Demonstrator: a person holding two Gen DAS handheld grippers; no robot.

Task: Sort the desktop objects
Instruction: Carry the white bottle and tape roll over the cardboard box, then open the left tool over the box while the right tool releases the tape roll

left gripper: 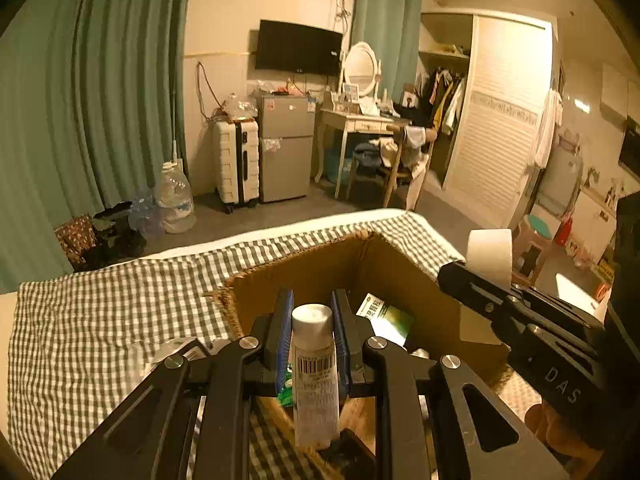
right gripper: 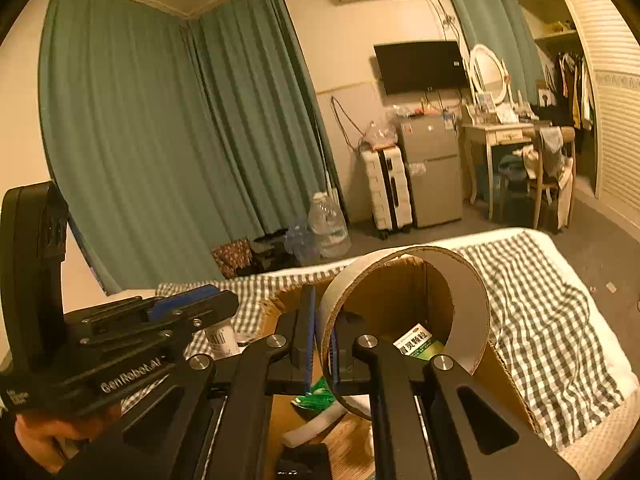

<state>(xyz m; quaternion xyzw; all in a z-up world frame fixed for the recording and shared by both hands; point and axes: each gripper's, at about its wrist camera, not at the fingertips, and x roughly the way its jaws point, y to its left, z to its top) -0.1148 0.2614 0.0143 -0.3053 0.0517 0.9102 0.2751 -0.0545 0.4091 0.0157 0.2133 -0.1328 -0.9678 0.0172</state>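
two grippers over an open brown cardboard box set on a green-and-white checked cloth. at left, left gripper with blue-padded fingers pinching a small white plastic bottle with a silver-grey cap and barcode label, upright between the pads, cap just above the fingertips, held over the near edge of the box. inside the box, a green-and-white printed carton lying against the far right wall, and a bit of green wrapper showing low beside the bottle. further right, right gripper, its blue-edged fingers pressed together on the wall of a wide cardboard tape ring with a pale outer face, one finger outside the ring and one inside, ring standing on edge above the box opening. through the ring's hollow, the same carton visible on the box floor. below the ring, a white foam strip and a dark flat object, too cut off to name. behind, teal curtains, a white ribbed suitcase next to a small grey fridge, a black wall screen above.
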